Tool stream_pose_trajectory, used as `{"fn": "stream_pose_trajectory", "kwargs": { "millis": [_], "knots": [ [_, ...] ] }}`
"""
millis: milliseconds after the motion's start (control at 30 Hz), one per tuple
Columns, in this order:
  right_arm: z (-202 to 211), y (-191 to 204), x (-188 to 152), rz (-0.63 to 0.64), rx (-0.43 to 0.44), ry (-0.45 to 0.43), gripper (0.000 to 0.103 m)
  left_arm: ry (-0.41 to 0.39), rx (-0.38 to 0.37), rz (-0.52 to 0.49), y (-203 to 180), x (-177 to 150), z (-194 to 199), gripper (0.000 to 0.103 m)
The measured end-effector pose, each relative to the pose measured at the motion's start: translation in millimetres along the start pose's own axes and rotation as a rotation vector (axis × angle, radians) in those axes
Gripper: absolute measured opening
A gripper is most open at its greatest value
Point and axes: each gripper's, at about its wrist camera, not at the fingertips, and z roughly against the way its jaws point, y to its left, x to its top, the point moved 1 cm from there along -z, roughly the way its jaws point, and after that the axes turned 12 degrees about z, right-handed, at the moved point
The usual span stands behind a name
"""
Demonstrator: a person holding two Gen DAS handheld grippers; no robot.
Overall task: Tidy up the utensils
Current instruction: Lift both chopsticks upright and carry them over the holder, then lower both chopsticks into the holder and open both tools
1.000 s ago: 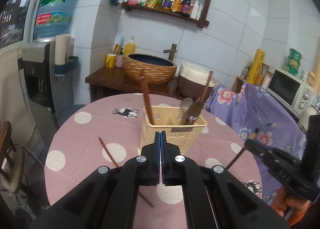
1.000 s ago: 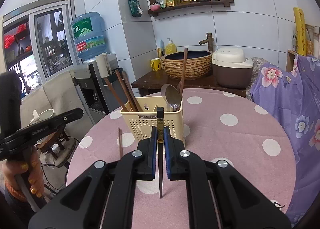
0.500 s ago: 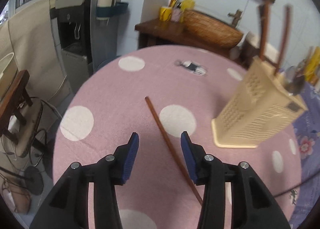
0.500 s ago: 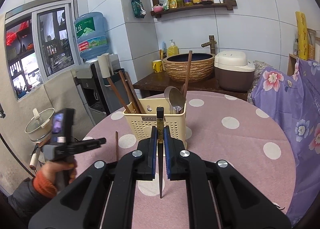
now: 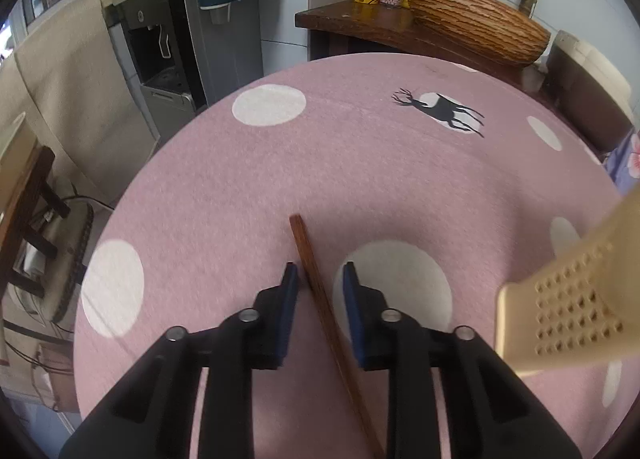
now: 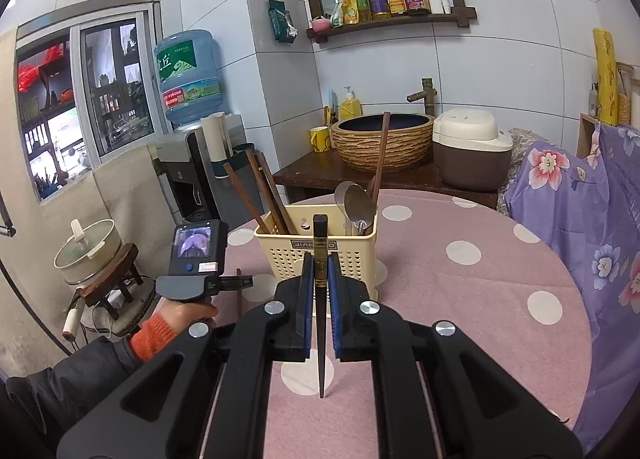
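Note:
A brown wooden chopstick (image 5: 320, 299) lies on the pink dotted tablecloth (image 5: 280, 163). My left gripper (image 5: 319, 273) is open, low over the table, with its jaws on either side of the chopstick. My right gripper (image 6: 319, 259) is shut on a dark chopstick (image 6: 320, 299) and holds it upright above the table, in front of the cream utensil basket (image 6: 316, 251). The basket holds several brown chopsticks (image 6: 264, 195) and metal spoons (image 6: 358, 203). Its corner shows at the right of the left wrist view (image 5: 568, 299). The left gripper also shows in the right wrist view (image 6: 246, 282).
A wooden side table (image 6: 320, 175) behind the round table carries a woven basin (image 6: 384, 139), a rice cooker (image 6: 472, 151) and a yellow mug (image 6: 319, 139). A water dispenser (image 6: 188, 163) stands at the left. A purple floral cloth (image 6: 580, 219) lies at the right.
My left gripper turned from the basket, opened, and came down around the lying chopstick. My right gripper stayed still with its dark chopstick.

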Motion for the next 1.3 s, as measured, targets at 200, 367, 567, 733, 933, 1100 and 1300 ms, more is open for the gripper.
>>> {"fn": "stream_pose_trajectory", "kwargs": {
  "millis": [200,367,567,733,933,1100,1300],
  "knots": [
    [-3,0,-1,-0.014,0.002,0.002,0.008,-0.032,0.030,-0.010,-4,5,-5,0.011],
    [-2,1,-1,-0.018,0.001,0.004,0.008,-0.056,0.040,-0.011,-7,4,-6,0.011],
    [2,1,-1,-0.024,-0.003,-0.001,0.008,-0.039,-0.029,0.021,-1,2,3,0.008],
    [4,2,-2,-0.023,0.003,-0.007,0.008,-0.096,-0.176,0.021,10,-7,49,0.008],
    [9,4,-2,-0.018,0.010,-0.018,0.008,-0.234,-0.356,0.002,32,-20,140,0.008],
    [15,8,0,-0.014,0.019,-0.031,0.008,-0.315,-0.464,-0.026,44,-34,199,0.008],
    [14,12,3,-0.001,0.026,-0.026,0.008,-0.355,-0.511,-0.046,45,-40,226,0.008]
  ]
}}
